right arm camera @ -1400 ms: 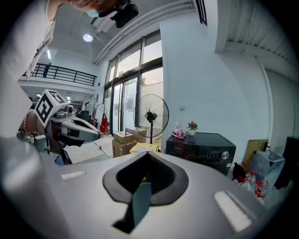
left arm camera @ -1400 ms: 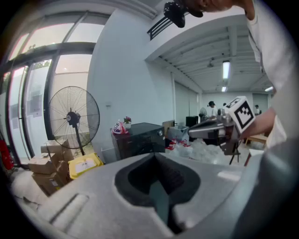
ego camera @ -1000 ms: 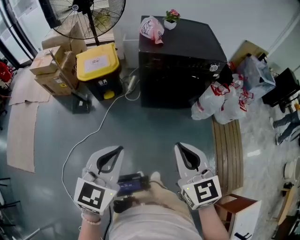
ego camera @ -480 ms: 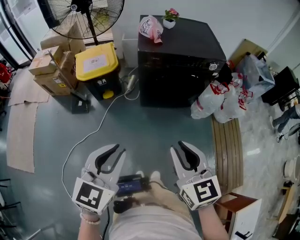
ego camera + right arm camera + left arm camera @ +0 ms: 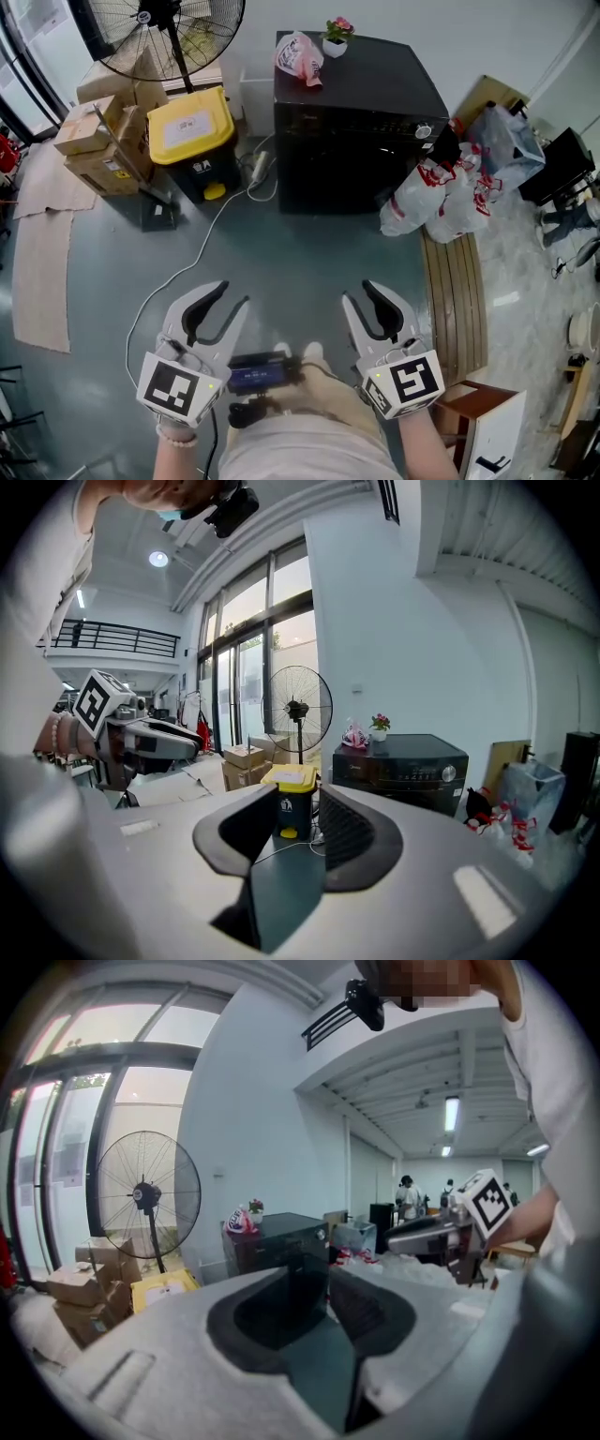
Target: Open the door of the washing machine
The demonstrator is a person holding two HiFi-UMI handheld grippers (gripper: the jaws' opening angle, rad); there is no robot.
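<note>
The black washing machine stands against the far wall, its door closed and a row of controls with a round knob along its front top. It shows small in the left gripper view and in the right gripper view. My left gripper and right gripper hover side by side low over the grey floor, well short of the machine. Both pairs of jaws are opening, with nothing between them.
A yellow-lidded bin, cardboard boxes and a standing fan are left of the machine. White plastic bags lean at its right corner, above a slatted wooden bench. A white cable trails across the floor.
Both grippers' jaws have spread apart from shut. The hands have stayed almost where they were.
</note>
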